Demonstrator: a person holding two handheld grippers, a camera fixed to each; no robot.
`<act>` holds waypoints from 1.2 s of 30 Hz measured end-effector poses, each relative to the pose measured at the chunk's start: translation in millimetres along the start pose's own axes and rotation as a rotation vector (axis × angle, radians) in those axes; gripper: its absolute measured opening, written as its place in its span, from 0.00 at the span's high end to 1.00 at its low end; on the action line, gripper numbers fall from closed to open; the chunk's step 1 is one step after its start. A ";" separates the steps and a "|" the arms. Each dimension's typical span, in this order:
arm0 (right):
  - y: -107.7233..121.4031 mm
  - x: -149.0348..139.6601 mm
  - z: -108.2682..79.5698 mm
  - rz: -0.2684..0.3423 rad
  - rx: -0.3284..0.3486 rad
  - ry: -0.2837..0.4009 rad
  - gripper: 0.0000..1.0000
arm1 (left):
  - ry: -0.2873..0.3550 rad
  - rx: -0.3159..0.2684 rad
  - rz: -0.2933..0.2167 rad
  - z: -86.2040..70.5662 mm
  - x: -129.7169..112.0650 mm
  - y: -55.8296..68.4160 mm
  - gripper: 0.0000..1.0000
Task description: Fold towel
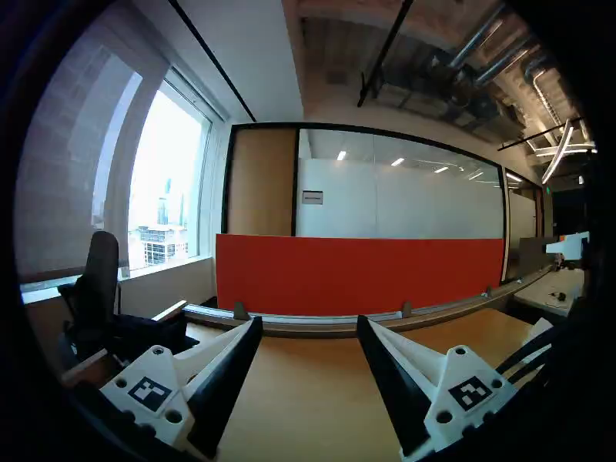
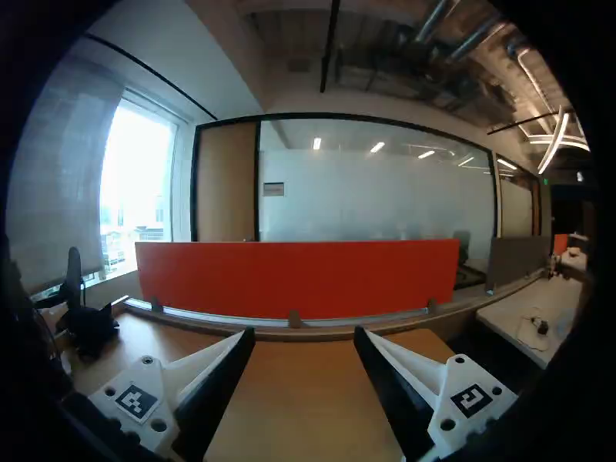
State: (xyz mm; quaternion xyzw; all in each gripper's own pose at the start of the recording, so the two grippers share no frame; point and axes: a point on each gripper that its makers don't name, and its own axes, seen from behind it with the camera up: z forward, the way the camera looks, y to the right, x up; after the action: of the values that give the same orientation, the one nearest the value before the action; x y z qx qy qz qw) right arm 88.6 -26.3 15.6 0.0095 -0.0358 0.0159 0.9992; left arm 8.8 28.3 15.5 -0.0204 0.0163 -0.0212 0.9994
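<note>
Wooden desk (image 1: 308, 400) runs to red divider (image 1: 354, 273) at far edge | left tool (image 1: 308, 321) apart | right tool (image 2: 304, 332) apart

left tongs (image 1: 308, 320): spread wide, pointing level | right tongs (image 2: 304, 331): spread wide, pointing level

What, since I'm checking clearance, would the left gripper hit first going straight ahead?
Probably the orange divider panel behind the desk; the way from the left gripper looks free, though depth is unclear.
</note>
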 end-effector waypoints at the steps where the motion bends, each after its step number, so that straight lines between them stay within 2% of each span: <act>1: -1.7 -0.3 -0.8 0.000 0.001 0.004 0.00 | 0.001 0.002 0.005 -0.7 -3.4 -0.6 0.11; 11: -20.6 -24.6 -0.7 -0.011 0.017 0.002 0.00 | -0.002 0.004 0.050 -9.2 -50.4 -5.7 0.10; 23: -37.9 -65.1 6.0 -0.022 0.033 -0.001 0.00 | -0.001 0.027 0.037 -13.8 -111.0 -21.1 0.10; 36: -50.1 -99.6 9.2 -0.069 0.049 0.000 0.00 | 0.003 0.033 0.031 -22.2 -159.1 -20.9 0.11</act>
State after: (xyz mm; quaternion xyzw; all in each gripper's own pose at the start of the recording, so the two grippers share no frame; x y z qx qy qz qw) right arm -9.7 -79.7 16.7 0.0349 -0.0350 -0.0178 0.9986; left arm -151.7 13.4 -0.7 -0.0037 0.0180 -0.0059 0.9998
